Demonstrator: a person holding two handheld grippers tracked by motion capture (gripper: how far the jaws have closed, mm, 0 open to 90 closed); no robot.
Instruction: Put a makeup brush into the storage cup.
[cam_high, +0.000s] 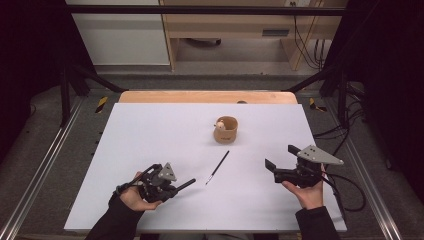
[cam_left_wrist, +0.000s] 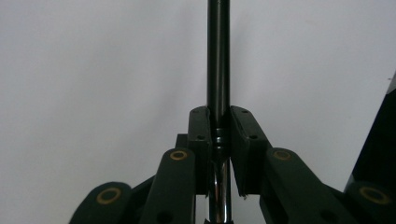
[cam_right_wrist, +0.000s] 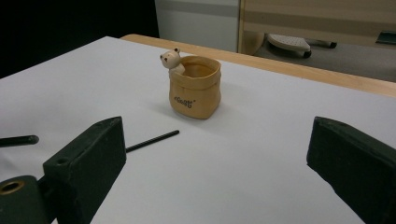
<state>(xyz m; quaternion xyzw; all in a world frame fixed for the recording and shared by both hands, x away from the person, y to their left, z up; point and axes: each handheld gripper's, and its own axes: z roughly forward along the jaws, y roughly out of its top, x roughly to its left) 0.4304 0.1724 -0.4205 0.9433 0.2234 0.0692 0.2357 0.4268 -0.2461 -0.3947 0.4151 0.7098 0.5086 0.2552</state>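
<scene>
Glossy black pen (cam_left_wrist: 218, 60) w/ chrome metal end; matt tan pot (cam_high: 225, 130); smooth matt white table (cam_high: 150, 150).

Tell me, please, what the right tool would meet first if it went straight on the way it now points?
Probably the tan bag-shaped ceramic pot with a little bear; the right tool points at it across bare white tabletop.

White table top (cam_high: 150, 150) on wood table w/ black frame bars, grey floor, wood shelf (cam_high: 225, 30) at back.
</scene>
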